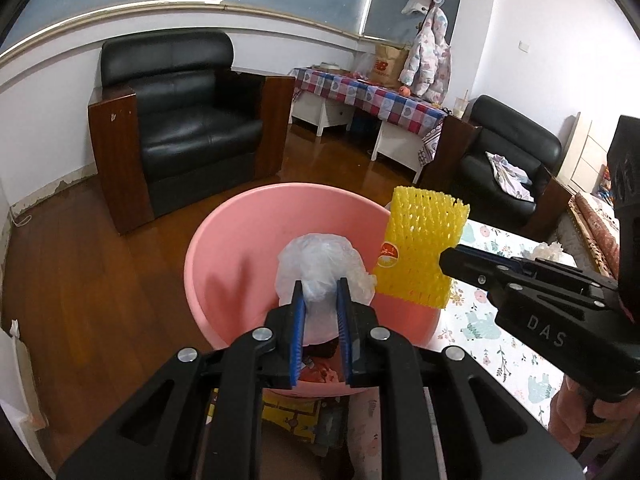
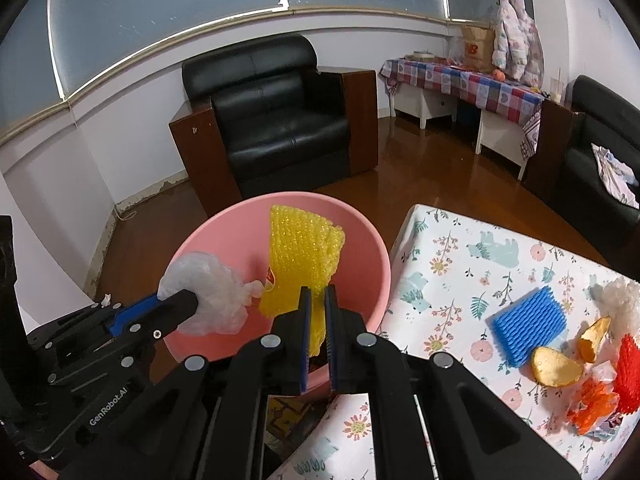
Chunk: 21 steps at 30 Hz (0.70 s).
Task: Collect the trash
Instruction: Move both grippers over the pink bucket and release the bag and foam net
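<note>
The left tongs [image 1: 320,300] are clamped narrow on a crumpled clear plastic bag [image 1: 320,264], and the right tongs [image 2: 316,312] are pinched on a yellow foam fruit net [image 2: 304,256]. Both pieces hang over the open mouth of the pink plastic basin [image 1: 232,240], which sits just left of the worktop [image 2: 460,280].

The likely trouble is in the letting go. The bag is thin, light film; it may cling to the ribbed blue pads [image 1: 300,312] or drift past the rim to the wooden floor [image 1: 80,248]. The net is springy, open-celled foam mesh with a small round sticker; released near the basin's right edge it could bounce out or catch on the rim. The two tongs are close together, so a careless move could knock one load loose.

Farther right on the flowered cloth lie a blue foam net [image 2: 528,326], curled orange peels [image 2: 556,366], a red net [image 2: 630,372], orange wrapper scraps [image 2: 592,404] and a whitish crumpled wad [image 2: 618,298], all still to gather.
</note>
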Motion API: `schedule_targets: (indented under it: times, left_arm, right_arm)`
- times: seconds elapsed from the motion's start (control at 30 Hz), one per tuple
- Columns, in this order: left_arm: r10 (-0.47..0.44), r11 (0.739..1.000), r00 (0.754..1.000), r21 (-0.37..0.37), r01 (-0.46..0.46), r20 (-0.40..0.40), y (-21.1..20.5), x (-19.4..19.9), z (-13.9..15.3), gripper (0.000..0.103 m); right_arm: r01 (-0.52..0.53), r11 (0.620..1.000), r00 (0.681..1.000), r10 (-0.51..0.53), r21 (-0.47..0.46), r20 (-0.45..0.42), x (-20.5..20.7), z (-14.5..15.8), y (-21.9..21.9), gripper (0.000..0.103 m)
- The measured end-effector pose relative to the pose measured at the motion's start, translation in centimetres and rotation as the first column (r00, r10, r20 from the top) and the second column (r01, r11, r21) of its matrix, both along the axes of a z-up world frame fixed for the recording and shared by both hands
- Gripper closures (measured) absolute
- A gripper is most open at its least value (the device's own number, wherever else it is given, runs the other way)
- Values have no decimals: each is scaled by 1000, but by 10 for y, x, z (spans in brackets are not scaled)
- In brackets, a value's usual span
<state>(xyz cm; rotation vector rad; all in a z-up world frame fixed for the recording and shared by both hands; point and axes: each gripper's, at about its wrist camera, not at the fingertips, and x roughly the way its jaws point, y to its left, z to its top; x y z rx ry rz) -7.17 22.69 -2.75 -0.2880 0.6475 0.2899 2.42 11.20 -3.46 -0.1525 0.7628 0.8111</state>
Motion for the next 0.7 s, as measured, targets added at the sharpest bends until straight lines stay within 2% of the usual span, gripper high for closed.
schedule_targets:
  times: [0.07,0.13,0.2,0.3,0.4,0.7]
  left_arm:
    - [7,1000,1000,5,-7,-2,-1,1,0,89]
    - [8,1000,1000,3,-8,-8,0,1,-1,81]
    - [18,1000,1000,-6,-18,-8,1,0,-2,77]
    - [34,999,999,-38,-34,-8,5,-2,-4,70]
    - [43,997,999,-59,-43,-6,9,-3,-4,69]
    - [26,999,1000,-46,-25,5,2,0,1,69]
  right_arm:
    - [1,1000,1000,-1,2,-8,2,-2,3,96]
    - [-2,1000,1000,2,9,-17,4,-4,4,94]
    - [2,1000,1000,-2,8,-27,6,-6,5,82]
    - [3,1000,999,-2,26,-36,7,-8,5,72]
    - [1,999,1000,0,33,-29,7,-8,2,72]
    - [22,999,1000,-21,45,-17,2,-6,-15,72]
